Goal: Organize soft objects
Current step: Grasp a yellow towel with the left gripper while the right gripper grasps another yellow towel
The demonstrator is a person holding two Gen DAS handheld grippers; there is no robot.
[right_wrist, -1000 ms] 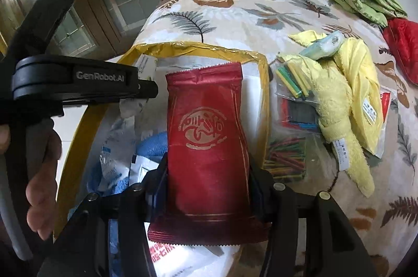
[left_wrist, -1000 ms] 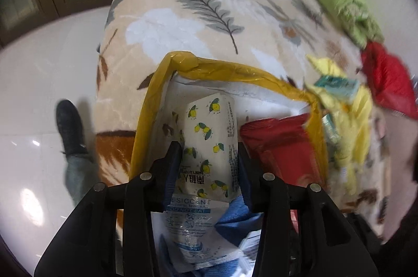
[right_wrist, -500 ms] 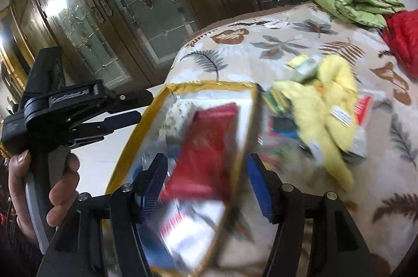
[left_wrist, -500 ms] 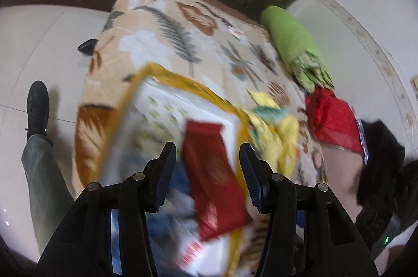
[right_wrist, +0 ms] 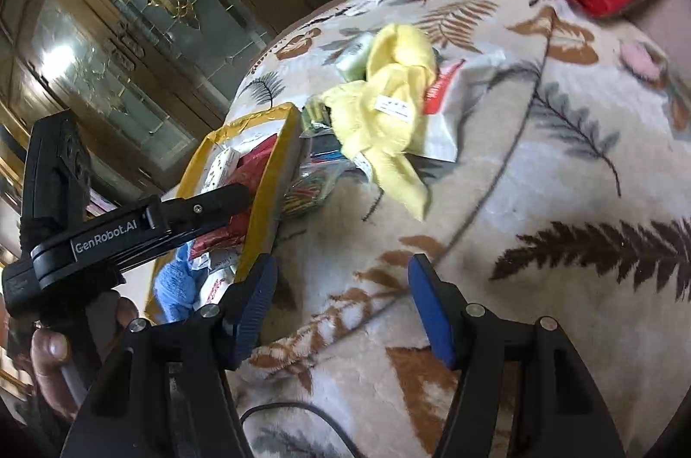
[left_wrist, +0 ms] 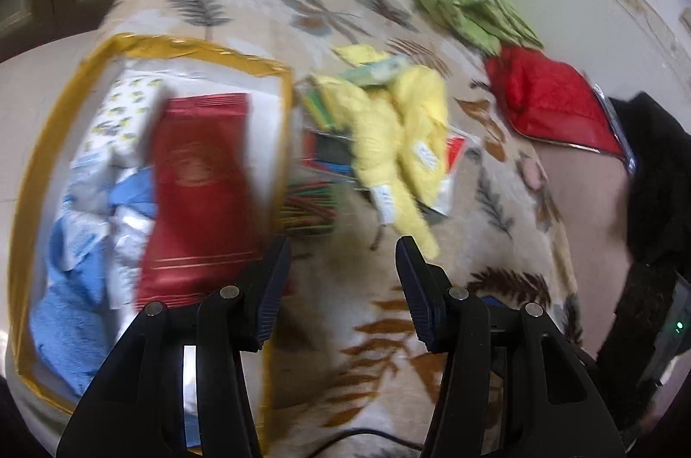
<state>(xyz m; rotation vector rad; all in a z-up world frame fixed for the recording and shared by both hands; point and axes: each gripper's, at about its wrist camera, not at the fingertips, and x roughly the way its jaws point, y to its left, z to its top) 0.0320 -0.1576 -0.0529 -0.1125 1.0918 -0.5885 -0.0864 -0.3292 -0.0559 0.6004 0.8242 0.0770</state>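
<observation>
Red packet [left_wrist: 198, 194] in yellow-rimmed box [left_wrist: 267, 65]; both hand-held grippers empty, jaws apart

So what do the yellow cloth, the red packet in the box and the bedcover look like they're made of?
Yellow cloth: looks like soft terry or microfibre, matte and fuzzy, limp folds, sewn-in white label.
Red packet: seems a plastic or foil film pouch, smooth with faint sheen, printed gold emblem; blur leaves it open.
Bedcover: plush fleece by its look, short nap, printed leaves.

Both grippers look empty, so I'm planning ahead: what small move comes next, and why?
Probably bring the right gripper forward over the yellow towel. Its jaws stand open and empty, and the towel lies loose outside the box, where the red pouch already sits.
</observation>
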